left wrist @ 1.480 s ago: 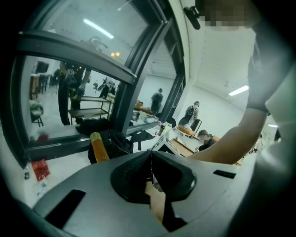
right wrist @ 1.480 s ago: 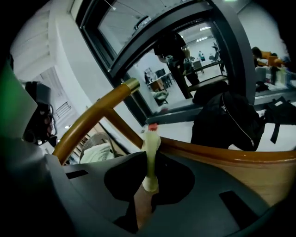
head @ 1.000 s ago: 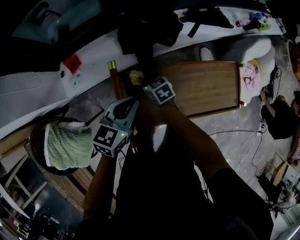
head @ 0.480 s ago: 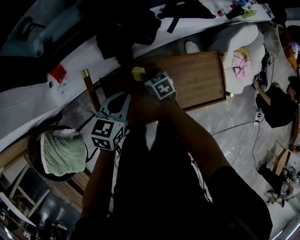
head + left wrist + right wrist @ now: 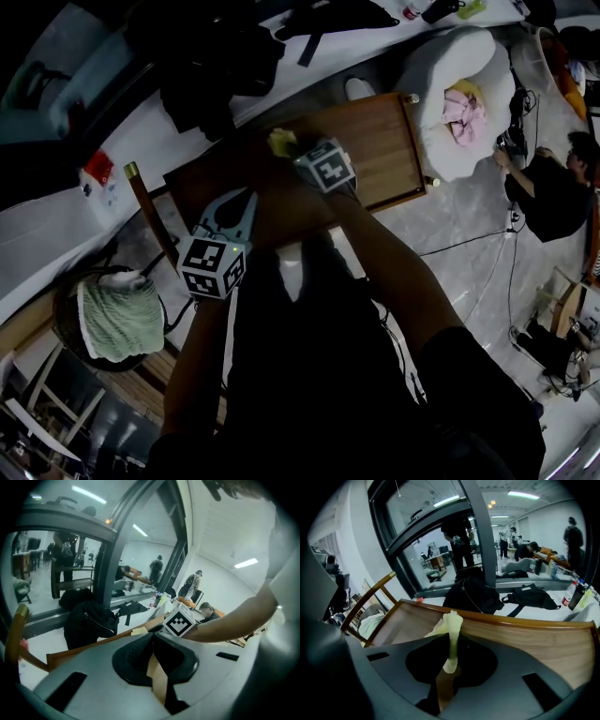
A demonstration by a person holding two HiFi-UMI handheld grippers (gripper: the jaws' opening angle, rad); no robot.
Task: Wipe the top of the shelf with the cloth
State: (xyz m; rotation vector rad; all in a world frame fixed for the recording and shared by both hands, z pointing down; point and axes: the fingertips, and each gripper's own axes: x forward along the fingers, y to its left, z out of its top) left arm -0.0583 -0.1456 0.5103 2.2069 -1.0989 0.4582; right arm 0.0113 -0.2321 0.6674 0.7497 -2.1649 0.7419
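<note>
The wooden shelf top (image 5: 380, 155) lies ahead in the head view. My right gripper (image 5: 292, 152) is shut on a pale yellow cloth (image 5: 281, 142), held on the shelf's left half. In the right gripper view the cloth (image 5: 451, 632) stands up from the closed jaws of this gripper (image 5: 449, 663) over the shelf boards (image 5: 525, 639). My left gripper (image 5: 246, 199) hovers near the shelf's front edge, shut with nothing in it. Past the left gripper (image 5: 153, 651) in its own view are the cloth (image 5: 138, 631) and the right gripper's marker cube (image 5: 180, 622).
A round basket with a green towel (image 5: 117, 319) sits low left beside a wooden rail (image 5: 150, 216). Black bags (image 5: 211, 66) lie on the white ledge behind the shelf. A white beanbag with pink fabric (image 5: 459, 84) stands at the shelf's right end. A person (image 5: 562, 192) sits far right.
The right gripper has slid the cloth rightward along the shelf top, away from its left end. The left gripper kept to the front edge. The head camera shifted.
</note>
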